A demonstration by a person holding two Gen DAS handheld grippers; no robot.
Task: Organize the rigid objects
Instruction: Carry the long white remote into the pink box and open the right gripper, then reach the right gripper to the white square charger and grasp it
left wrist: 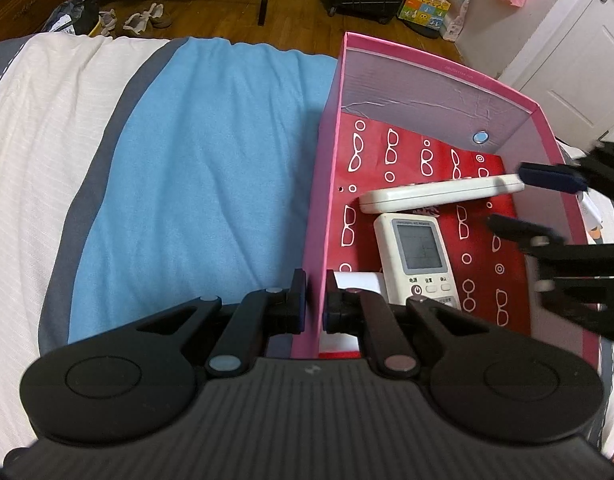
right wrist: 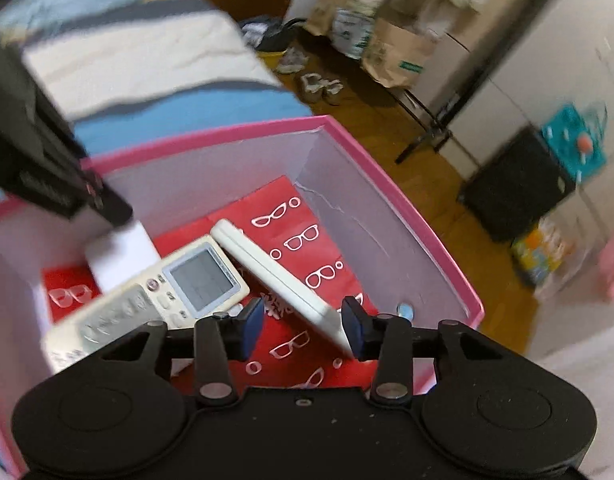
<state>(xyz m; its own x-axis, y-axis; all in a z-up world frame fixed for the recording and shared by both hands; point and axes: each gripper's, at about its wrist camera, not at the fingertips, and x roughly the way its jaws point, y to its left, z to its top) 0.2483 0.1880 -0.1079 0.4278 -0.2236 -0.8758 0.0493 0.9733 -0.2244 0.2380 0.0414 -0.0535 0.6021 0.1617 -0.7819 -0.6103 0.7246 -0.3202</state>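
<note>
Jaws of the right gripper (right wrist: 303, 328) stand parted around the slim white remote (right wrist: 283, 280) lying in the pink box (right wrist: 407, 208), its long axis running away from them, while the left gripper (left wrist: 315, 304) pinches the box wall.

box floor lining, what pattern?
Red lining printed with white eyeglasses outlines and small circles; clearest in the left wrist view.

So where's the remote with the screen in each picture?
Left wrist view: the screen remote lies inside the pink box, right of centre, just below the plain white remote.
Right wrist view: it lies left of centre in the box, screen up, left of the white remote.
Shared landmark: the red lining with white glasses.
</note>
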